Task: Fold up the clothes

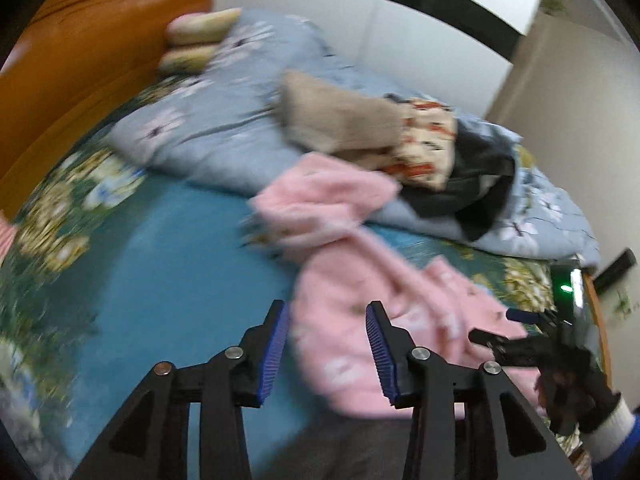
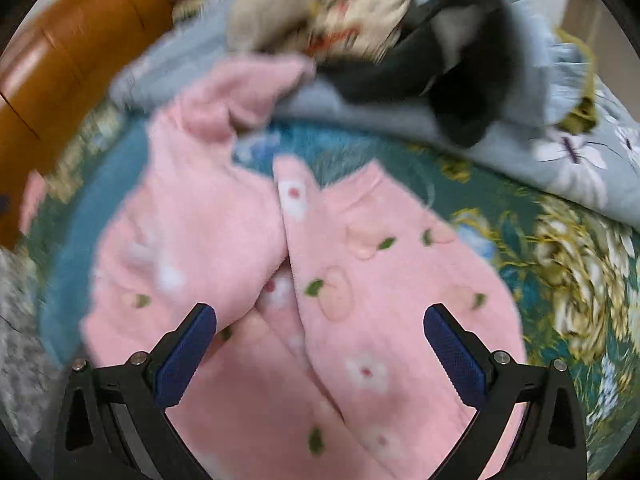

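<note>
A pink fleece garment with flower and peach prints lies crumpled on the teal bedspread. My left gripper is open and empty, above the garment's left edge. My right gripper is open wide and empty, just above the middle of the pink garment, where two front panels meet. The right gripper also shows in the left wrist view at the garment's right side, held by a gloved hand.
A pale blue flowered quilt is bunched behind the garment. On it lie a beige cloth, a cream printed cloth and a black garment. An orange headboard and pillows stand at the far left.
</note>
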Tool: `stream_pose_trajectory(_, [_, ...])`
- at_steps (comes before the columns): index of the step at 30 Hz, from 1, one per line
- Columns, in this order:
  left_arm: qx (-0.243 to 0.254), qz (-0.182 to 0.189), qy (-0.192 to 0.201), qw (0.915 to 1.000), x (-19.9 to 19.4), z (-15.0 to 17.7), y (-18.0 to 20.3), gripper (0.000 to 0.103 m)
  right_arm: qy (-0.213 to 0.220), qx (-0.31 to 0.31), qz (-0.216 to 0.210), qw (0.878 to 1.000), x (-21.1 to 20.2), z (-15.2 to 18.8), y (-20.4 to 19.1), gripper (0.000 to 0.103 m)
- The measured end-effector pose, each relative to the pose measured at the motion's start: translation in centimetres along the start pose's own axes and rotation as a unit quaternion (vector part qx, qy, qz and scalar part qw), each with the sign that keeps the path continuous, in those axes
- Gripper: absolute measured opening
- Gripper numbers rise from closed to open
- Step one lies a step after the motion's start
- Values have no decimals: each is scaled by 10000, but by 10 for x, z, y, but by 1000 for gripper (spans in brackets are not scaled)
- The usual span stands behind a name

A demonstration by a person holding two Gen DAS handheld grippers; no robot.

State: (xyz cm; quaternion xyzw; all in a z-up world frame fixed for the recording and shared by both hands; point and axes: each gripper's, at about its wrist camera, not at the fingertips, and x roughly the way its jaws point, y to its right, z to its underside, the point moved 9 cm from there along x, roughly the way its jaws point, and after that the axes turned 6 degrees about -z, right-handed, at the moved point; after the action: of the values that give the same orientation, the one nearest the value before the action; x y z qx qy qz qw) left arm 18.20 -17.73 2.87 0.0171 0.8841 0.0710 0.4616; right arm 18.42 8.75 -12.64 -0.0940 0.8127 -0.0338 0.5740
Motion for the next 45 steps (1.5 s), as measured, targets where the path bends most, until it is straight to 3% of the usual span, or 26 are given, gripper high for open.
stream_pose_trajectory(2, [-165, -149, -36, 9997, -7, 10, -25, 48, -270, -74, 312, 9991, 23, 4, 4, 102])
stream_pose_trajectory(3, [-244, -208, -48, 9995, -9, 16, -37, 50, -406, -103, 502, 9979, 34, 8, 8, 96])
stream_pose_trajectory(4, [-325, -253, -67, 9991, -11, 20, -45, 51, -454, -42, 535, 9975, 38, 10, 11, 90])
stream_pose_trajectory(5, [-410, -275, -99, 9987, -11, 23, -50, 52, -500, 19, 565, 9971, 42, 13, 15, 75])
stream_pose_trajectory(6, [-496, -298, -130, 9982, -11, 26, -54, 52, -546, 80, 596, 9967, 46, 16, 18, 68])
stream_pose_trajectory(10, [-846, -266, -291, 9956, -6, 30, -58, 52, -680, 180, 454, 9965, 54, 18, 22, 65])
stream_pose_trajectory(12, [-894, -186, -294, 9954, -7, 29, -53, 52, -634, 148, 355, 9972, 51, 14, 22, 47])
stream_pose_trajectory(16, [-676, -136, -370, 9969, -3, 25, -37, 52, -506, 326, -61, 9982, 43, 8, 27, 43])
stream_pose_trajectory(20, [-333, -102, -483, 9982, 1, 26, -16, 53, -439, 926, -490, 9935, 34, 10, 52, 11])
stream_pose_trajectory(26, [82, -143, -557, 9983, 5, 26, 12, 56, 436, 1804, -637, 9806, -23, 10, 124, 6])
stream_pose_trajectory(29, [193, -107, -622, 9978, 10, 27, 25, 56, 922, 2165, -480, 9707, -63, 23, 171, 6])
stream_pose_trajectory(31, [323, -85, -675, 9972, 14, 28, 35, 56, 1187, 2397, -340, 9630, -88, 39, 192, 6])
stream_pose_trajectory(35, [561, -94, -732, 9957, 19, 29, 52, 56, 1899, 3224, 161, 9272, -145, 81, 265, 5])
stream_pose_trajectory(37, [622, -94, -740, 9953, 21, 28, 58, 56, 2245, 3675, 479, 9012, -178, 113, 303, 5])
stream_pose_trajectory(38, [636, -88, -752, 9951, 23, 27, 59, 56, 2430, 3988, 684, 8816, -195, 136, 326, 5])
stream_pose_trajectory(41, [669, -89, -822, 9943, 28, 28, 61, 58, 2567, 4790, 864, 8350, -213, 198, 368, 5])
stream_pose_trajectory(43, [666, -92, -869, 9939, 31, 30, 63, 58, 2395, 5014, 933, 8261, -207, 227, 378, 5])
stream_pose_trajectory(45, [651, -97, -912, 9937, 34, 31, 65, 58, 2147, 5118, 927, 8267, -192, 250, 379, 5])
